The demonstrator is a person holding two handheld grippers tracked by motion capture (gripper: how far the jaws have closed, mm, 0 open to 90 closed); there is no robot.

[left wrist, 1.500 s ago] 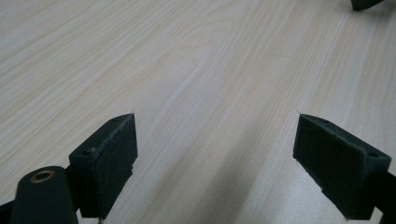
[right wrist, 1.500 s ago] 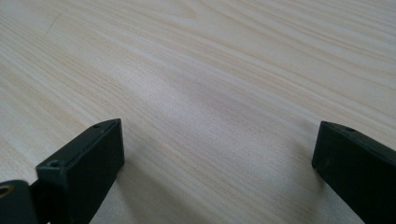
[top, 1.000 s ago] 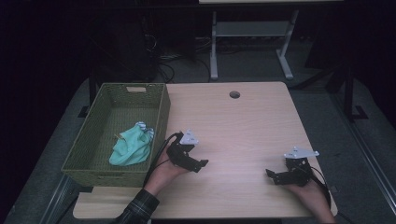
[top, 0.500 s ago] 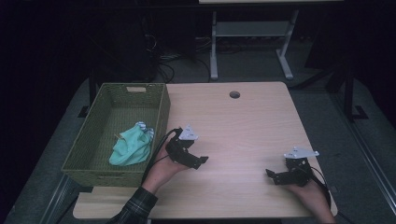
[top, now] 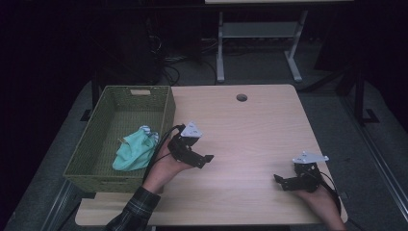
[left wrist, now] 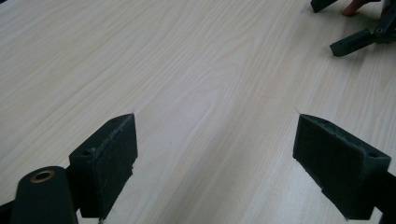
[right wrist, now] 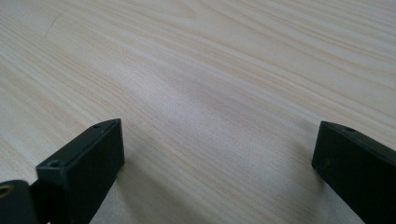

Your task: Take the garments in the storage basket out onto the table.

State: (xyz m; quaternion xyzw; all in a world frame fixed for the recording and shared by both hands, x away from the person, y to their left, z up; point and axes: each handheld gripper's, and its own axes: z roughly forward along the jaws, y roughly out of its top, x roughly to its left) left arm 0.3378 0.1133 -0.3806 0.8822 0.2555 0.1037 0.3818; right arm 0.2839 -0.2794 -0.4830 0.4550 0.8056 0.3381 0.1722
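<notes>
My left gripper [top: 204,160] hovers low over the wooden table [top: 250,125], just right of the green woven basket [top: 166,115]. Its jaws stand wide open with nothing between them [left wrist: 215,158]. Near the table's front right, my right gripper [top: 281,181] points left, also open and holding nothing [right wrist: 217,163]. A teal cloth [top: 134,151] lies crumpled inside the basket at its near right side. The left gripper view catches the right gripper's black fingers [left wrist: 355,42] far off at the top right.
A round cable hole [top: 241,97] is set in the table's far edge. Behind the table stands a metal frame [top: 255,33] on dark floor with cables. The basket takes up the table's left edge.
The left gripper has drifted slightly away from the front edge, toward the basket. The right gripper has stayed put.
</notes>
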